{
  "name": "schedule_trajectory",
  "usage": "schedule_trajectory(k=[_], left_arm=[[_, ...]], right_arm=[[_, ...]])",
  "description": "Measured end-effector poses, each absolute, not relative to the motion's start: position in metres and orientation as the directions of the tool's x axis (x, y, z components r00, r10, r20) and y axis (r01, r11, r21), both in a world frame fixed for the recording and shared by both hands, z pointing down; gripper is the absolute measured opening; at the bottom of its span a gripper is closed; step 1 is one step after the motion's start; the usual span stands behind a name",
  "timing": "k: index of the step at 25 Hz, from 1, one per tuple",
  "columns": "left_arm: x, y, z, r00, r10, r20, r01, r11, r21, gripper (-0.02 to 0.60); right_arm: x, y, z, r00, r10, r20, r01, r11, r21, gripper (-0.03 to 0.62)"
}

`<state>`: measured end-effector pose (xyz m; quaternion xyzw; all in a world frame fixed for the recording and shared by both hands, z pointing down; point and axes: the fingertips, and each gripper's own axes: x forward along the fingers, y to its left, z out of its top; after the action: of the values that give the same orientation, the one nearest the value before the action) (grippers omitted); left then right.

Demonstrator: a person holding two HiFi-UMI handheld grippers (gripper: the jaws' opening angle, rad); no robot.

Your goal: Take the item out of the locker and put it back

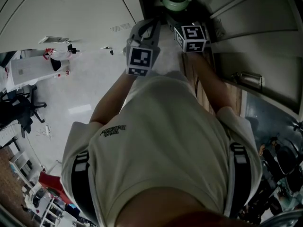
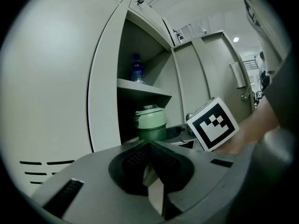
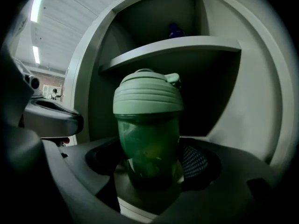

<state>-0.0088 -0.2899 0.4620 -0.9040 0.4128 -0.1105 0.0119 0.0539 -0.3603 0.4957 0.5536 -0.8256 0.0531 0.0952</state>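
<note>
A green bottle (image 3: pixel 148 125) with a pale green ribbed lid stands upright between the jaws of my right gripper (image 3: pixel 152 171), which is shut on its lower body. It sits at the mouth of the open locker's lower compartment, under the shelf (image 3: pixel 173 48). The head view shows the bottle (image 1: pixel 176 0) at the top, just beyond the right gripper (image 1: pixel 174 14). My left gripper (image 2: pixel 148 146) is shut and empty, its pads meeting in a point, a little left of the bottle (image 2: pixel 150 123) and short of the locker. Whether the bottle rests on the compartment floor is hidden.
A blue-capped water bottle (image 2: pixel 136 69) stands on the upper shelf (image 2: pixel 140 87). The locker's pale door (image 2: pixel 56 92) is swung open to the left. More grey lockers (image 2: pixel 210 64) line the right side. The person's body fills the head view's lower half.
</note>
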Motion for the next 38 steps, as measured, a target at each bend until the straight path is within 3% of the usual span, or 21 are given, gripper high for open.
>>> schedule_trajectory(k=[16, 19, 38], left_arm=[[-0.008, -0.289, 0.466, 0.618, -0.762, 0.192, -0.755, -0.644, -0.123, 0.015], [-0.009, -0.287, 0.466, 0.62, -0.76, 0.194, -0.754, -0.646, -0.121, 0.015], [-0.01, -0.276, 0.441, 0.611, -0.773, 0.172, -0.764, -0.632, -0.126, 0.015]], right_arm=[[0.055, -0.363, 0.498, -0.385, -0.884, 0.264, -0.92, 0.389, -0.041, 0.394], [0.053, -0.362, 0.498, -0.39, -0.885, 0.255, -0.919, 0.393, -0.04, 0.423], [0.063, -0.326, 0.454, -0.391, -0.898, 0.204, -0.92, 0.387, -0.061, 0.422]])
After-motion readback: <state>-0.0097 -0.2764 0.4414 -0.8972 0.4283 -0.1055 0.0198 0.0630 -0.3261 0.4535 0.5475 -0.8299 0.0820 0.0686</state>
